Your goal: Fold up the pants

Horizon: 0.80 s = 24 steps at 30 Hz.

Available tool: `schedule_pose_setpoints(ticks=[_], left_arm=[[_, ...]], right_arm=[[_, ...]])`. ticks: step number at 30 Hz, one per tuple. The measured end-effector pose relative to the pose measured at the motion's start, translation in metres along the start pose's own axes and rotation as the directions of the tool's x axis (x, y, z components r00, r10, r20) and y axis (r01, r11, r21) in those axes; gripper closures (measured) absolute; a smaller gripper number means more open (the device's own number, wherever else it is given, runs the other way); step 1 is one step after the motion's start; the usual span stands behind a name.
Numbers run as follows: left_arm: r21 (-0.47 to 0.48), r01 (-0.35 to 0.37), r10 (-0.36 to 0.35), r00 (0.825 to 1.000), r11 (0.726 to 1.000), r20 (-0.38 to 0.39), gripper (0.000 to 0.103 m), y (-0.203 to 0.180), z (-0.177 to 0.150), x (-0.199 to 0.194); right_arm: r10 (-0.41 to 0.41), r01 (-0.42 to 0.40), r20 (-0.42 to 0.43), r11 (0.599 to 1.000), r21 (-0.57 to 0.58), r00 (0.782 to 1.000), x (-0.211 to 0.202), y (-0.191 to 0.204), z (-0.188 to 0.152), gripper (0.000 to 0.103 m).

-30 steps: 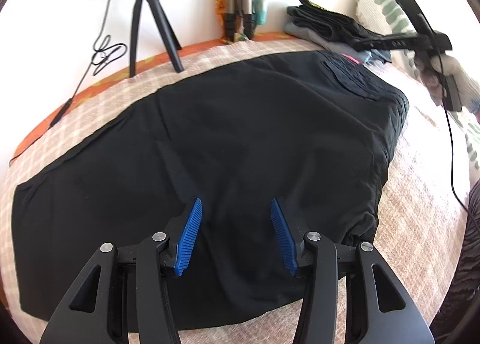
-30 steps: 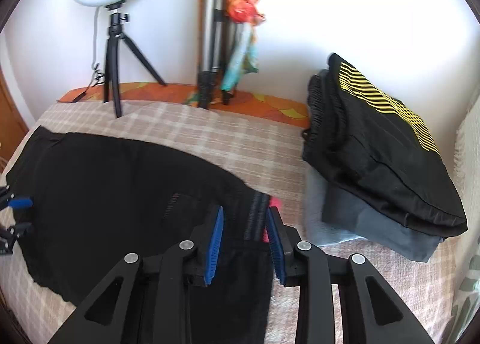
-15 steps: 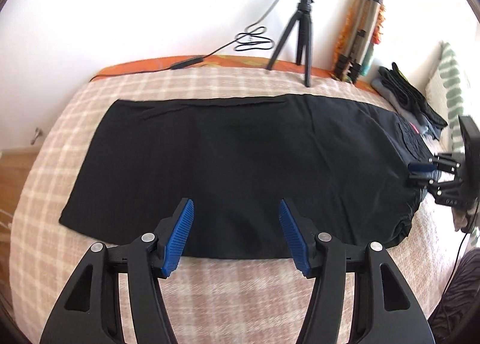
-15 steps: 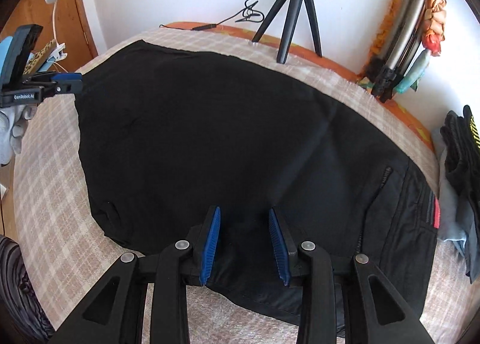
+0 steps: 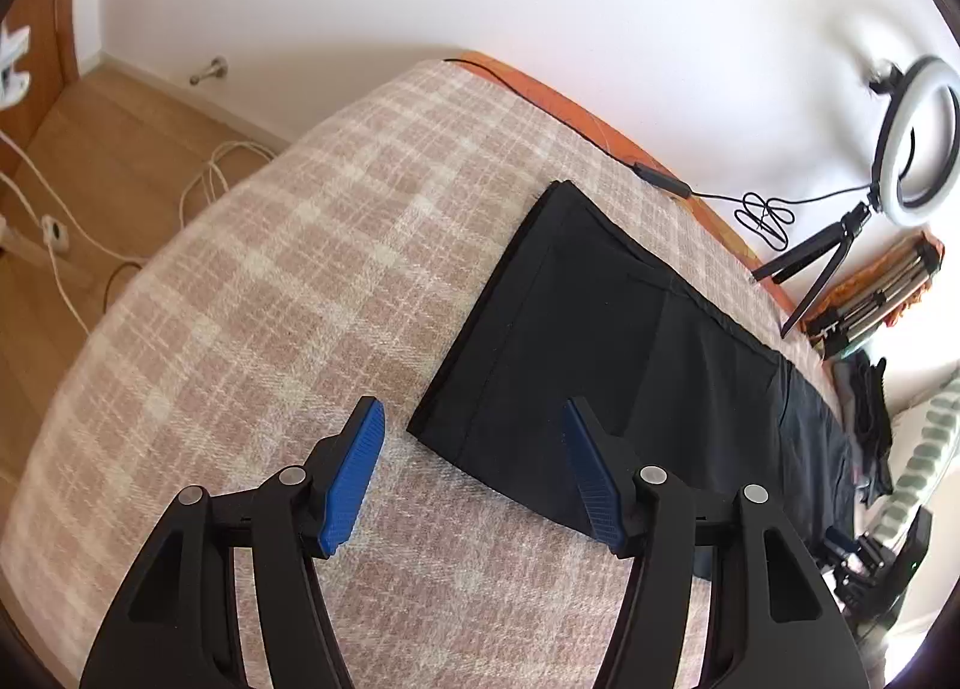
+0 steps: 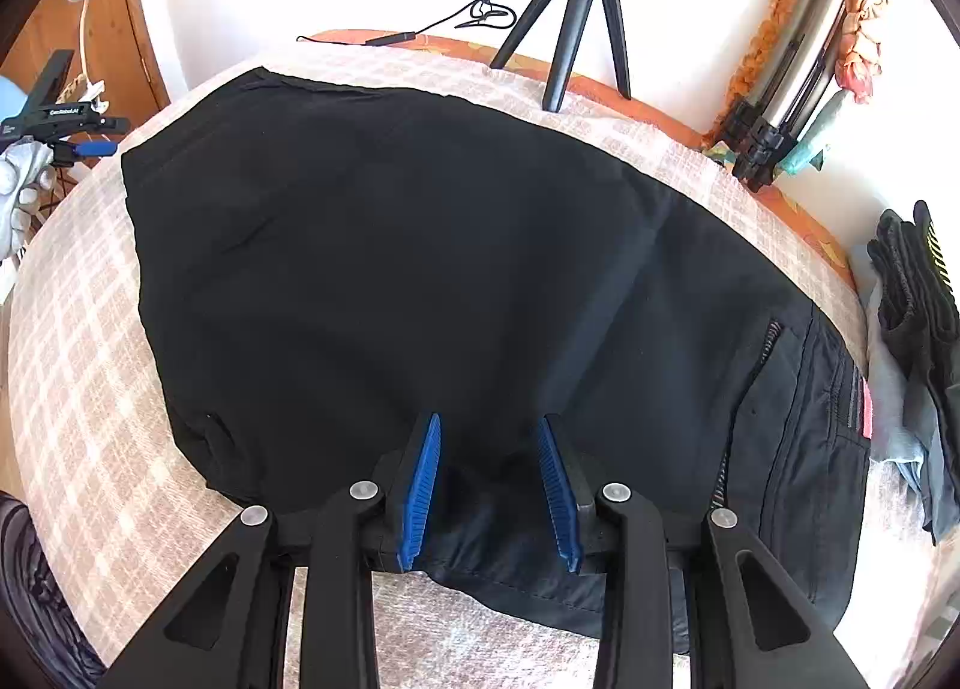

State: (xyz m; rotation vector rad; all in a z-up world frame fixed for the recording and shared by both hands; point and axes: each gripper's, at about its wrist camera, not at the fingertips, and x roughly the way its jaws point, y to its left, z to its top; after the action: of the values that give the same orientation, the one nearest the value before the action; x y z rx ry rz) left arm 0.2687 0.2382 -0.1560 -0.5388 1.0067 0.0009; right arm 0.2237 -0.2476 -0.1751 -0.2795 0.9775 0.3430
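Black pants (image 6: 420, 269) lie flat, folded lengthwise, on a checked bed cover (image 6: 78, 365). In the left wrist view the leg hems (image 5: 498, 353) lie just ahead. My left gripper (image 5: 474, 425) is open wide and empty, hovering over the near hem corner; it also shows at the far left of the right wrist view (image 6: 90, 149). My right gripper (image 6: 489, 431) is open and empty, over the near edge of the pants by the seat, left of the waistband and pocket zip (image 6: 774, 335).
A stack of folded dark clothes (image 6: 912, 281) lies right of the waistband. A ring-light tripod (image 6: 576, 11) and a bundled stand (image 6: 792, 77) stand at the bed's far edge by the wall. Cables and wooden floor (image 5: 90, 197) lie beyond the bed's left end.
My left gripper has swung left from the middle of the pants to the leg hems and opened wider. My right gripper has come closer to the near edge and opened a little.
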Motion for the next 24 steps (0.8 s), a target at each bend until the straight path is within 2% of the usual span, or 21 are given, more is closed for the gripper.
schedule_pose_setpoints(ticks=[3,6,9,20,22,23,24], left_arm=[[-0.068,0.043,-0.045,0.999,0.997,-0.022,0.042,0.007,-0.002,0.007],[-0.101,0.044,-0.047,0.998,0.994,-0.033,0.042,0.007,-0.008,0.01],[-0.147,0.079,-0.085,0.996,0.986,-0.033,0.042,0.008,-0.013,0.012],[-0.146,0.052,-0.045,0.998,0.988,0.047,0.045,0.0,-0.011,0.021],[-0.121,0.032,-0.024,0.998,0.992,0.065,0.055,-0.004,-0.014,0.021],[-0.109,0.025,-0.018,0.998,0.994,0.067,0.073,-0.006,-0.015,0.023],[-0.107,0.04,-0.033,0.997,0.993,0.065,0.077,-0.006,-0.017,0.024]], right_arm=[[0.002,-0.002,0.011,1.0,0.001,1.0,-0.006,0.004,0.003,0.068],[0.004,-0.004,0.016,1.0,0.004,1.0,-0.008,0.005,0.008,0.068],[0.028,-0.028,0.022,0.999,0.024,0.999,-0.01,0.003,0.011,0.068],[0.036,-0.038,0.065,0.999,0.029,0.997,-0.022,0.007,0.027,0.068],[0.044,-0.046,0.079,0.999,0.027,0.996,-0.025,0.011,0.037,0.068],[0.053,-0.055,0.085,0.998,0.025,0.995,-0.027,0.013,0.042,0.068],[0.066,-0.068,0.092,0.997,0.023,0.994,-0.029,0.017,0.049,0.068]])
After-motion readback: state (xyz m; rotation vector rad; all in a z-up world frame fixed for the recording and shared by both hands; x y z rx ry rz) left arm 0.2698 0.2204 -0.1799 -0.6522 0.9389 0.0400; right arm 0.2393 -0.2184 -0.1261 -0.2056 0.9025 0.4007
